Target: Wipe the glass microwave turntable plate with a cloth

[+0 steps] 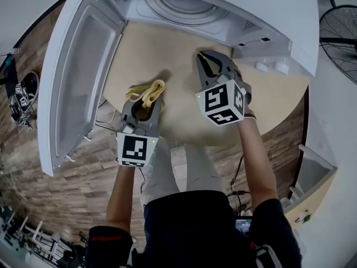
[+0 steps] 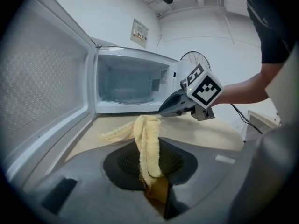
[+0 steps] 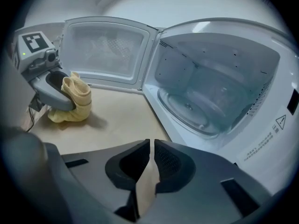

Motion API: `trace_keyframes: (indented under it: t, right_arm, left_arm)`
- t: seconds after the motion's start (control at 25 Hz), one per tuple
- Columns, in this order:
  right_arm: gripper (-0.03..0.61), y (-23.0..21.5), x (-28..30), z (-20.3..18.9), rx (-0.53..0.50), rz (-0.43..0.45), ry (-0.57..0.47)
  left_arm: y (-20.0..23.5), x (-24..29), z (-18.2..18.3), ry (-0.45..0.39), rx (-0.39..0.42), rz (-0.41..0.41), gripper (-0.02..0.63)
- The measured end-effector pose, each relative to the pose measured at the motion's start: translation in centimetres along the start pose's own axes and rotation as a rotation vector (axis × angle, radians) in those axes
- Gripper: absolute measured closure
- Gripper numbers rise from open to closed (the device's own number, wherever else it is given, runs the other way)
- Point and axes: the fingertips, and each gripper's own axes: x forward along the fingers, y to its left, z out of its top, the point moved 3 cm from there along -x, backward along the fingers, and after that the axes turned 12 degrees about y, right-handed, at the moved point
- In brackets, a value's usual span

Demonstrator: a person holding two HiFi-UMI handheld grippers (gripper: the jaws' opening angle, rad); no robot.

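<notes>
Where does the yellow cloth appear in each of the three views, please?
Head view: yellow cloth centre-left, held by the left gripper.
Left gripper view: lower centre, clamped in the jaws.
Right gripper view: left edge, mid-height.
Shared landmark: open microwave door, left of the cloth in the first two, above it in the third.

Glass turntable plate (image 3: pixel 202 107) flat inside microwave (image 3: pixel 268 139); yellow cloth (image 2: pixel 147 134) bunched in left hand-held gripper (image 2: pixel 150 171)

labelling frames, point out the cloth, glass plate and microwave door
cloth (image 2: pixel 147 146), left gripper view, middle of the hanging fold
glass plate (image 3: pixel 208 108), right gripper view, near its middle
door (image 1: pixel 83 77), head view, inner window panel
</notes>
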Motion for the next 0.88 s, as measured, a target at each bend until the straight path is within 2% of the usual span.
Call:
trace_keyframes:
  t: [0.24,0.48,0.64,0.88]
  right_arm:
    - [0.566,-1.3,0.4,0.7,0.006,-0.07,-0.011]
    - [0.543,-2.4,0.6,1.5,0.04,-0.125,-0.026]
    - [0.467,-2.8,0.9,1.7,0.081,-0.136,-0.038]
    - [0.317,-3.0,1.5,2.4,0.14,-0.147,-0.055]
  left_arm:
    - [0.2,0.0,-0.2,-0.048,-0.021,0.001,0.552]
    - [0.1,-0.1,-0.4,-0.045,-0.032,0.0,0.552]
    - [0.0,-0.1,-0.5,-0.048,-0.016,0.011,0.552]
    - [-0.2,-0.3,-0.5,-0.055,0.033,0.034,0.552]
